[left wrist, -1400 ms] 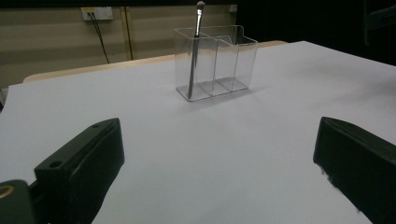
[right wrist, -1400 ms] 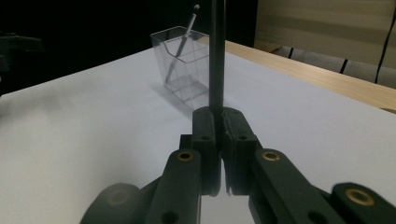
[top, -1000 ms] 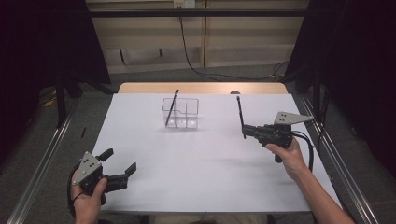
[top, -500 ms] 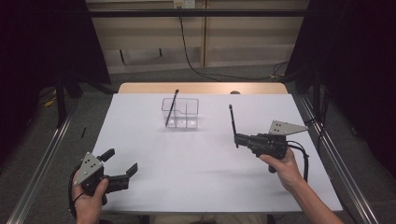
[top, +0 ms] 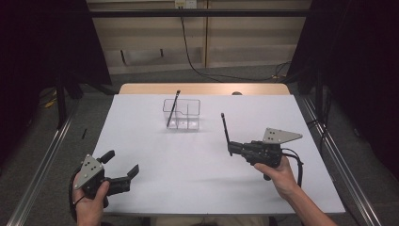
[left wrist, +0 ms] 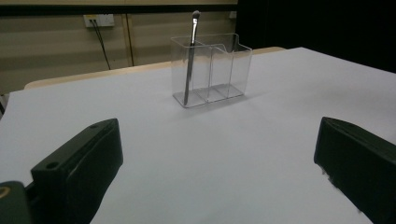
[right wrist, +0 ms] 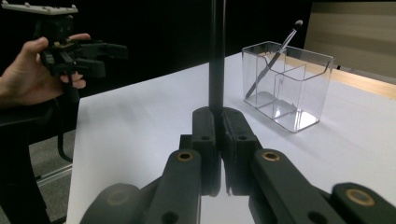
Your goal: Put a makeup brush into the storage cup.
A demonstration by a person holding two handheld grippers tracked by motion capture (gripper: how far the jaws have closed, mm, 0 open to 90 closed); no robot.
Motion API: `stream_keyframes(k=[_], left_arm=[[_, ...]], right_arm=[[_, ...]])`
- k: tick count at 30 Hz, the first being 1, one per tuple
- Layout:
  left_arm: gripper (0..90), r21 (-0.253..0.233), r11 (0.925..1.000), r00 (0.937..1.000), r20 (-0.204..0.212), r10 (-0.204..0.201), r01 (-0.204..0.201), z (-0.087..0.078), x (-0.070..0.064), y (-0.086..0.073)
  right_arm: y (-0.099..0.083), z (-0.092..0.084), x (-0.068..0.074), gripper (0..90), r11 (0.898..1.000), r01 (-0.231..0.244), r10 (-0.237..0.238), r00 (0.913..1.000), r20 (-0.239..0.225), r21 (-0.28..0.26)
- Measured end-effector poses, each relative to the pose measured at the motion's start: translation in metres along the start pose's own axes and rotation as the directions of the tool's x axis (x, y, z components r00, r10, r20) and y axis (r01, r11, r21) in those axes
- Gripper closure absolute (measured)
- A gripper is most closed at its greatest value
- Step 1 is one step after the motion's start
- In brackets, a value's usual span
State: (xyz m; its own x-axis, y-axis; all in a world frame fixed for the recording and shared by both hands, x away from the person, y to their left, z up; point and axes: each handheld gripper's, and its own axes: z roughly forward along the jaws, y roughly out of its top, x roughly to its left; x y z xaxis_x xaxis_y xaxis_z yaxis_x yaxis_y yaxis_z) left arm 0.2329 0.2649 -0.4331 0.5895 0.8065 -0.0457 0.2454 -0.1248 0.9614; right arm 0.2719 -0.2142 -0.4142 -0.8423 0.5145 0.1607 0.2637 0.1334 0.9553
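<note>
Right tongs carried slim black brush nearer clear organizer.

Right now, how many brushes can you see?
2. One brush leans in the left compartment of the clear organizer. The other brush is clamped upright in the right gripper, short of the organizer.

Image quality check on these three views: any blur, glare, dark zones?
High view: table evenly lit and sharp, dark surroundings at both sides. Left gripper view: clear organizer in focus, near jaws soft. Right gripper view: right hand-held gripper and its held brush sharp but dark, organizer walls faintly glinting, black background.
</note>
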Motion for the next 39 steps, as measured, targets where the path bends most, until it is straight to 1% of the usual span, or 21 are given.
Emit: stream_keyframes(k=[1,3,4,6,8,11,13,17,20,23,25,26,27,28,30,32,34,35,37,38,39], left_arm=[[1.3,0.0,1.0,1.0,0.001,0.004,-0.004,0.0,-0.001,0.001],[1.3,-0.01,0.9999,1.0,0.005,-0.006,0.006,0.0,-0.004,0.003],[1.2,-0.008,0.9999,0.9997,0.019,-0.014,0.014,0.0,-0.005,0.004],[1.2,-0.01,0.9999,0.9994,0.034,-0.011,0.011,0.002,-0.009,0.005],[1.2,-0.004,1.0,0.9989,0.047,0.006,-0.006,0.005,-0.012,0.007],[1.2,-0.004,0.9999,0.9976,0.067,0.017,-0.017,0.012,-0.016,0.009],[1.2,-0.01,0.9998,0.9965,0.082,0.016,-0.016,0.016,-0.018,0.011],[1.2,-0.02,0.9992,0.9948,0.095,0.035,-0.033,0.021,-0.023,0.019],[1.2,-0.022,0.9988,0.9927,0.112,0.045,-0.043,0.026,-0.027,0.024],[1.2,-0.024,0.9987,0.9896,0.136,0.048,-0.045,0.032,-0.032,0.028],[1.3,-0.027,0.9982,0.9872,0.149,0.057,-0.054,0.036,-0.035,0.031],[1.2,-0.031,0.9979,0.9851,0.161,0.061,-0.057,0.039,-0.037,0.033],[1.1,-0.032,0.9975,0.9816,0.178,0.068,-0.063,0.041,-0.038,0.034],[0.9,-0.031,0.9976,0.9778,0.198,0.067,-0.062,0.045,-0.04,0.035],[0.8,-0.037,0.9971,0.9733,0.218,0.073,-0.066,0.05,-0.044,0.038],[0.7,-0.036,0.9961,0.9683,0.234,0.086,-0.08,0.055,-0.048,0.041],[0.7,-0.037,0.9966,0.965,0.249,0.081,-0.074,0.061,-0.053,0.043],[0.7,-0.04,0.9972,0.9634,0.259,0.071,-0.063,0.063,-0.055,0.044],[0.9,-0.039,0.9969,0.9595,0.271,0.077,-0.069,0.068,-0.06,0.045],[1.0,-0.033,0.9969,0.9549,0.287,0.077,-0.071,0.071,-0.062,0.046],[0.8,-0.024,0.9977,0.951,0.302,0.067,-0.063,0.073,-0.065,0.046]], right_arm=[[0.0,0.0,0.0,84.5,1.0,0.001,-0.001,1.0,-0.001,0.0],[0.0,0.0,0.001,84.5,1.0,0.0,0.0,1.0,-0.001,0.0],[0.0,0.0,0.001,84.5,1.0,0.001,-0.001,1.0,-0.003,0.0],[0.0,0.002,0.002,84.5,1.0,0.005,-0.005,1.0,-0.007,0.002],[-0.001,0.003,0.002,84.5,1.0,0.016,-0.016,0.9998,-0.013,0.015],[-0.002,0.005,0.002,84.5,1.0,0.013,-0.013,0.9998,-0.017,0.018],[-0.003,0.006,0.002,84.5,1.0,0.008,-0.007,0.9997,-0.021,0.012],[-0.004,0.009,0.003,84.5,1.0,0.012,-0.011,0.9997,-0.023,0.018],[-0.005,0.011,0.002,84.4,1.0,0.007,-0.007,0.9997,-0.025,0.022],[-0.005,0.012,0.002,84.5,1.0,0.007,-0.006,0.9997,-0.026,0.019],[-0.005,0.013,0.001,84.5,1.0,0.006,-0.005,0.9997,-0.023,0.016],[-0.005,0.013,0.001,84.4,1.0,0.004,-0.004,0.9997,-0.023,0.016],[-0.006,0.013,0.001,84.5,1.0,0.003,-0.002,0.9998,-0.022,0.015],[-0.006,0.013,0.0,84.5,1.0,0.002,-0.002,0.9998,-0.021,0.015],[-0.006,0.013,0.0,84.5,1.0,0.002,-0.001,0.9998,-0.021,0.017],[-0.006,0.013,-0.001,84.5,1.0,0.0,0.0,0.9998,-0.022,0.015],[-0.007,0.014,-0.001,84.5,1.0,-0.001,0.001,0.9998,-0.022,0.015],[-0.007,0.014,-0.001,84.5,1.0,-0.001,0.001,0.9997,-0.024,0.016],[-0.007,0.014,-0.001,84.5,1.0,-0.003,0.003,0.9997,-0.024,0.015],[-0.007,0.014,-0.001,84.5,1.0,-0.001,0.002,0.9997,-0.025,0.015],[-0.007,0.014,-0.001,84.5,1.0,0.0,0.001,0.9997,-0.024,0.015]])
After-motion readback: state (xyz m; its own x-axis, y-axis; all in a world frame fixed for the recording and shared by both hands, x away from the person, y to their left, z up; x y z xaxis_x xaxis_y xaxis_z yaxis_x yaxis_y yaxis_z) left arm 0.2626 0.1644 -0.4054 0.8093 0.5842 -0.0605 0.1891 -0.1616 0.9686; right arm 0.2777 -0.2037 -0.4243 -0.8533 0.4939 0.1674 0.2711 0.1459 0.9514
